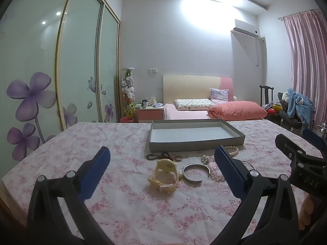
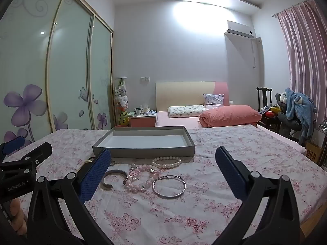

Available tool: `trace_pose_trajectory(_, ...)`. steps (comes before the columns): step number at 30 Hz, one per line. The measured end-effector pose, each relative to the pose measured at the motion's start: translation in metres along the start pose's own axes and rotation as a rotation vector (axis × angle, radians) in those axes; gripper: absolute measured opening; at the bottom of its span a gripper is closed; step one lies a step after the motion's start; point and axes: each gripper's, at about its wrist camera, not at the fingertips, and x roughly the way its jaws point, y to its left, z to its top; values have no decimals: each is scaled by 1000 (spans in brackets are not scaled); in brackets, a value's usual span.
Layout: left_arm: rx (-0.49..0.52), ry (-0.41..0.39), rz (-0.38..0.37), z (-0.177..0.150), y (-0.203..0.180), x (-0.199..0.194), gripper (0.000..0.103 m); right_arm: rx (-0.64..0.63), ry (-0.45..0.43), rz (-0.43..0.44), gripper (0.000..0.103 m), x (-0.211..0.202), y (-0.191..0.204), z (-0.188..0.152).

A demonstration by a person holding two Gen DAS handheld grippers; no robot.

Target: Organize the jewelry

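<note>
An empty grey tray (image 1: 196, 141) (image 2: 143, 150) lies on the floral tablecloth. In front of it lie a yellow watch (image 1: 165, 173), a silver cuff (image 1: 195, 172) (image 2: 114, 176), a dark bead string (image 1: 158, 155), a small ring (image 1: 178, 158), a white pearl bracelet (image 2: 166, 162) (image 1: 233, 150), a pink bead bracelet (image 2: 139, 178) (image 1: 214, 172) and a thin silver bangle (image 2: 169, 186). My left gripper (image 1: 161, 163) is open above the watch. My right gripper (image 2: 163, 163) is open above the bracelets.
The table is covered with a pink floral cloth (image 1: 130, 204). Behind it stand a bed with a pink quilt (image 1: 237, 110), a nightstand (image 1: 150, 112), sliding wardrobe doors (image 1: 77, 61) at left, and a chair with clothes (image 1: 296, 106) at right.
</note>
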Motion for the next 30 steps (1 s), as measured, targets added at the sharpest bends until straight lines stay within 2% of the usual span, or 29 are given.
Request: trace_pose_trajectory(30, -9, 2, -6, 0, 0, 0, 99, 0, 1, 0, 101, 0, -1, -1)
